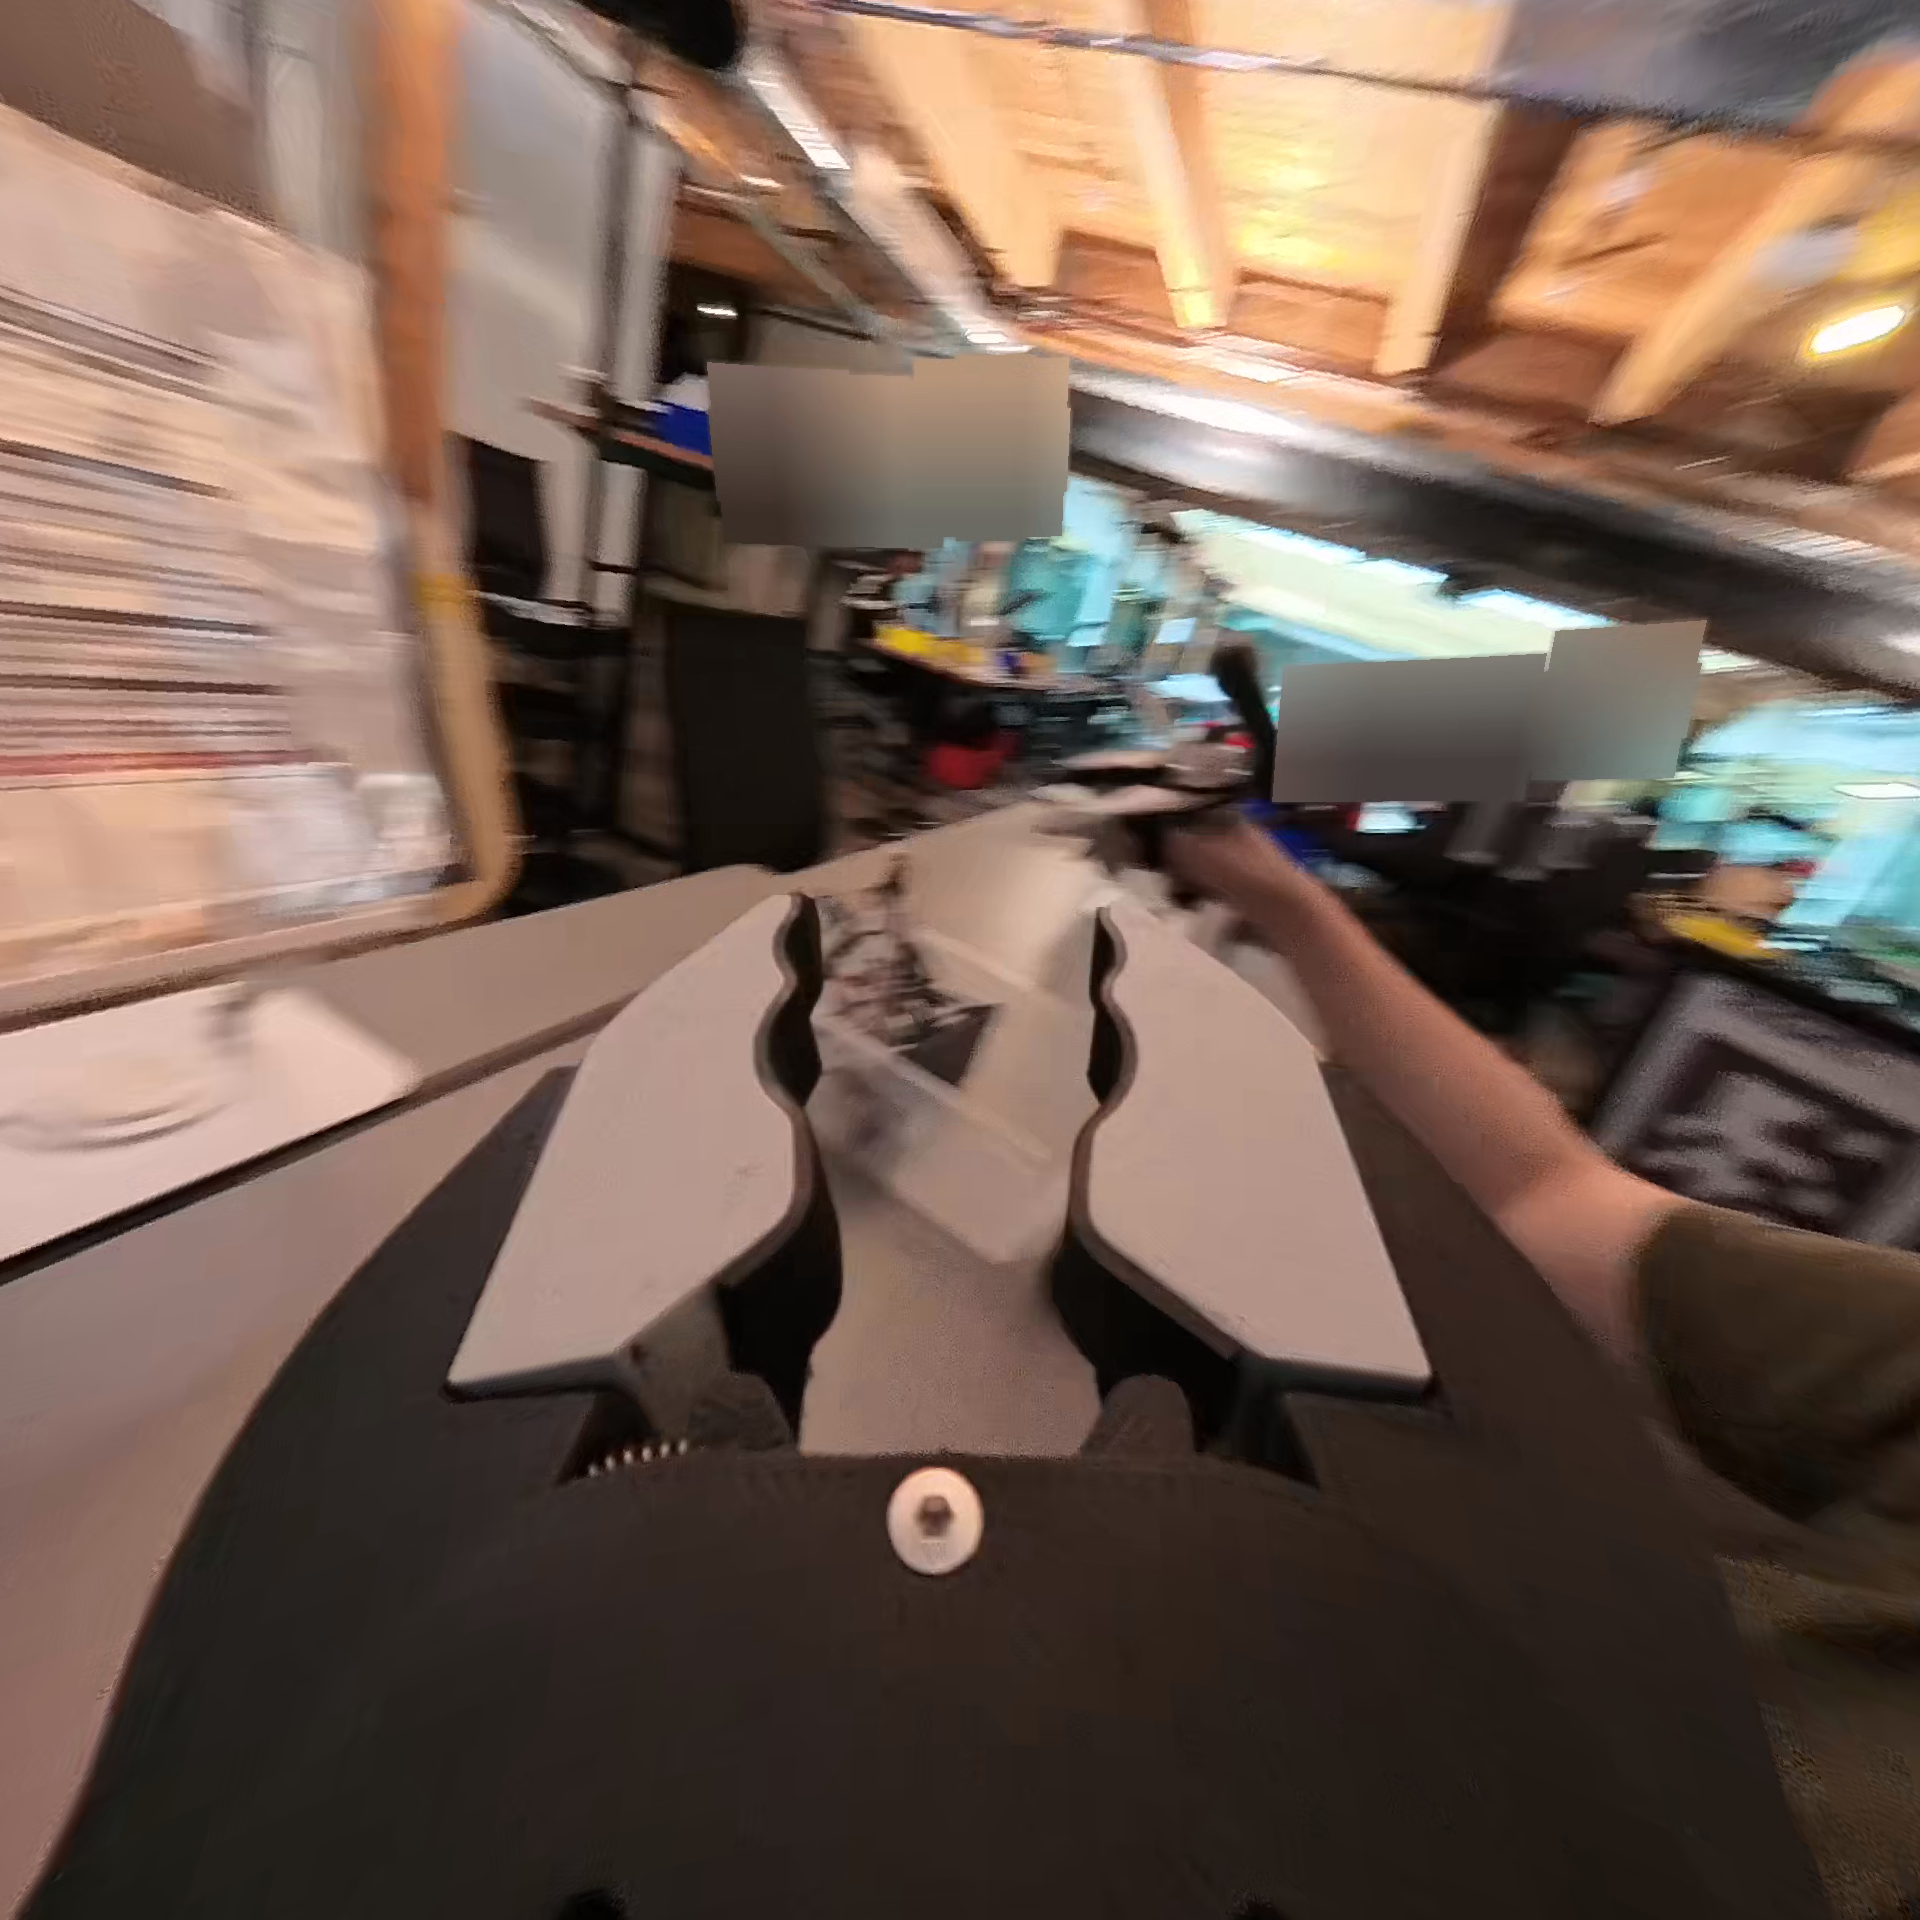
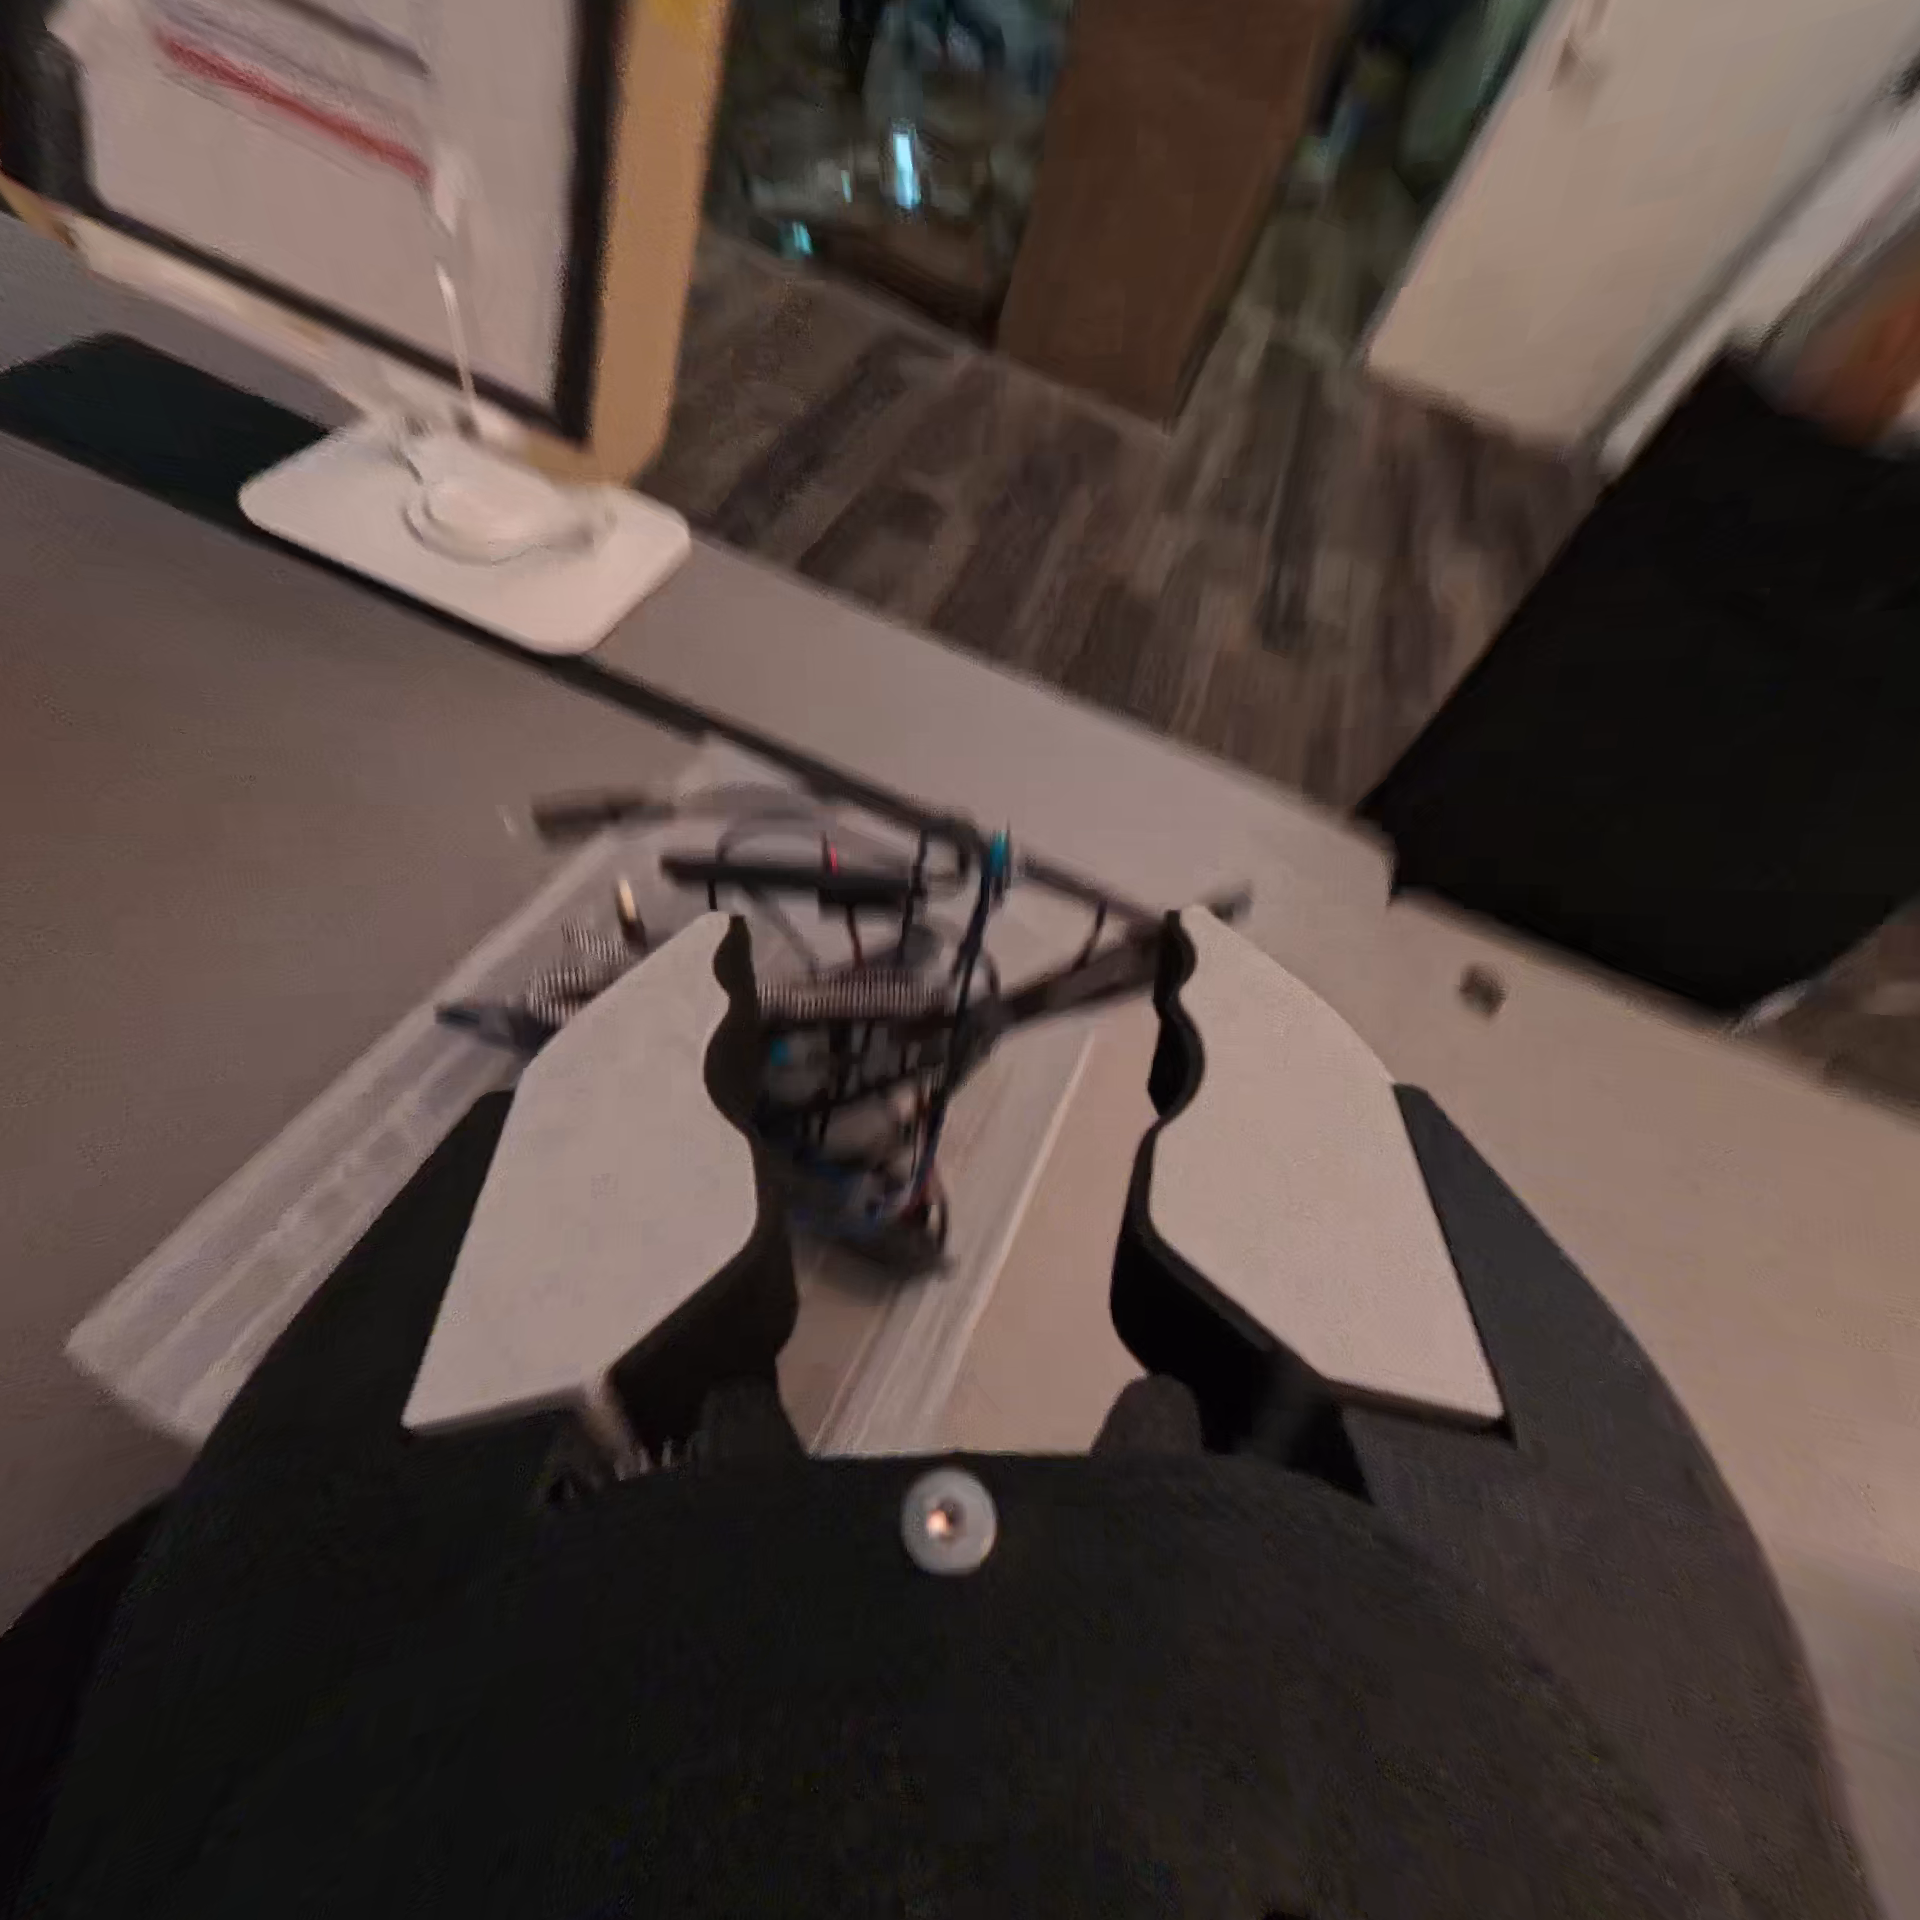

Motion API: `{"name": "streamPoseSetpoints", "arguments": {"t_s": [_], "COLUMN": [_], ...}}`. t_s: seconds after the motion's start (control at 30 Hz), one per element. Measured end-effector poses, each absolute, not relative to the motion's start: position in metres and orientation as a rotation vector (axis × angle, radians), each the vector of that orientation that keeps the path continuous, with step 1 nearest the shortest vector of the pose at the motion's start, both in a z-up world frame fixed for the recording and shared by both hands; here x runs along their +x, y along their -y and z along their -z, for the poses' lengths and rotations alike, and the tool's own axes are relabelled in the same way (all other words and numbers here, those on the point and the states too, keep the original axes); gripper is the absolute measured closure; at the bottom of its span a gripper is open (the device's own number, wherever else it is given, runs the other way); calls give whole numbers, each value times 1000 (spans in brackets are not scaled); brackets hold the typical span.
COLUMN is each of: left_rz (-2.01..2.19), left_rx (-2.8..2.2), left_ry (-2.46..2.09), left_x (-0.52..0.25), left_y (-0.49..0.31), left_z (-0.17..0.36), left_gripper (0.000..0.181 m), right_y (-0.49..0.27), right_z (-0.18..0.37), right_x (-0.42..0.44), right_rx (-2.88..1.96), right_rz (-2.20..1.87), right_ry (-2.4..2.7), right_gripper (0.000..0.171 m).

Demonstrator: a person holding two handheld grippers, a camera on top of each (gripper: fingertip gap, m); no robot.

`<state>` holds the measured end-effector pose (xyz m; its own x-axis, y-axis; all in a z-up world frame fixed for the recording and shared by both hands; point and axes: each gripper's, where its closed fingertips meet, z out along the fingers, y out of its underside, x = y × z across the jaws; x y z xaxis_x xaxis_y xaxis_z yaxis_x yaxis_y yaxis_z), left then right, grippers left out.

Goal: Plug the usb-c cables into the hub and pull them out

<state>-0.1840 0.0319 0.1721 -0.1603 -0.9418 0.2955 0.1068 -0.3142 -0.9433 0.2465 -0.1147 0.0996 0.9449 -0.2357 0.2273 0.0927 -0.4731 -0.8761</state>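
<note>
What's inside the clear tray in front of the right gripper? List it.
Inside the clear tray lies a tangle of dark cables with some coiled metal springs. Blur hides the plug types. The open right gripper covers the tray's near end, and no hub can be made out.

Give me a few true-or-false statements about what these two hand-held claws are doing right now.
1. The right gripper has its fingers spread apart. True.
2. The left gripper clamps a cable. False: its fingers are apart, with nothing between them.
3. A tangle of dark cables lies ahead of the right gripper. True.
4. A clear glass stands on a white mat near the table edge. True.
5. The cables lie on the floor. False: they rest on the grey table.
</note>
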Motion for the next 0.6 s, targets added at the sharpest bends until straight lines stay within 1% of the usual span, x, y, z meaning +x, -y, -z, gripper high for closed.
{"name": "streamPoseSetpoints", "arguments": {"t_s": [0.07, 0.13, 0.2, 0.27, 0.33, 0.4, 0.5, 0.6], "left_rz": [1328, 1032, 759, 546, 449, 446, 417, 418], "left_rx": [-1382, -1568, -1750, -1880, -1963, -1979, -2000, -2062], "left_ry": [-976, -912, -851, -755, -651, -551, -497, -533], "left_x": [-210, -245, -292, -346, -394, -425, -448, -449], "left_y": [-62, -104, -148, -189, -217, -235, -259, -278], "left_z": [-158, -131, -96, -62, -34, -18, 11, 44], "left_gripper": [133, 127, 120, 113, 107, 105, 101, 98], "right_y": [145, 168, 180, 191, 200, 205, 204, 203], "right_z": [-42, 10, 45, 72, 93, 107, 119, 135], "right_x": [260, 260, 255, 253, 253, 252, 249, 244], "right_rx": [-2170, -2294, -2357, -2432, -2515, -2591, -2669, -2769], "right_rz": [235, 103, 42, 59, 104, 131, 126, 72], "right_ry": [-245, -347, -392, -431, -462, -488, -496, -469], "right_gripper": [90, 89, 90, 95, 100, 110, 121, 136]}}
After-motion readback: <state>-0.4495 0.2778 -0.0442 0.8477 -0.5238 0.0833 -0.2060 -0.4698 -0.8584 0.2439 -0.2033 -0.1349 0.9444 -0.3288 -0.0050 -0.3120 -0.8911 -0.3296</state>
